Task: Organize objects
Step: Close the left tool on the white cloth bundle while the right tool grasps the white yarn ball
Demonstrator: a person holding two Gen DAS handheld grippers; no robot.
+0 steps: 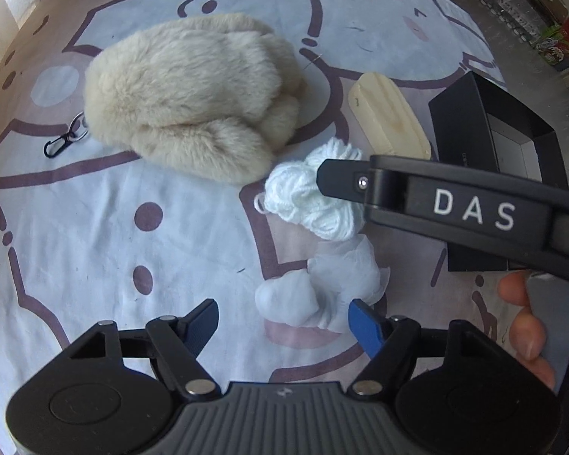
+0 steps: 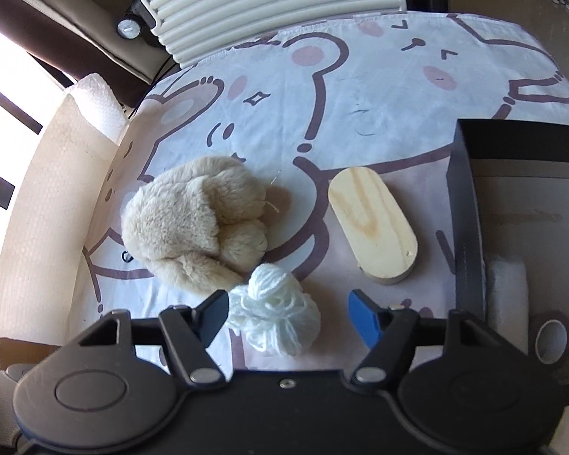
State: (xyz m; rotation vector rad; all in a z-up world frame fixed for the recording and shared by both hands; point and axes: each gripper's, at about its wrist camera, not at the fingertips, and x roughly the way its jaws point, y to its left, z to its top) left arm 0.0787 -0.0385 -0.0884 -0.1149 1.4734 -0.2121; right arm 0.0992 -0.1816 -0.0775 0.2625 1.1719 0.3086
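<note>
R gripper [image 2: 284, 318] open round yarn [image 2: 275, 316].

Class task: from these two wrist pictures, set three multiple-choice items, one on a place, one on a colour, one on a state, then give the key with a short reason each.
1. Where does the white yarn lie?
A. inside the black box
B. on the printed sheet, between the right gripper's fingers
C. on top of the wooden block

2. What colour is the furry plush?
A. beige
B. red
C. green

3. How does the left gripper stand?
A. shut on the plush
B. shut on the block
C. open, holding nothing

Key: 1 B, the yarn sits on the sheet inside the finger gap; 2 A, its fur is pale beige; 3 C, its fingers stand apart beside the white gauzy wad.
</note>
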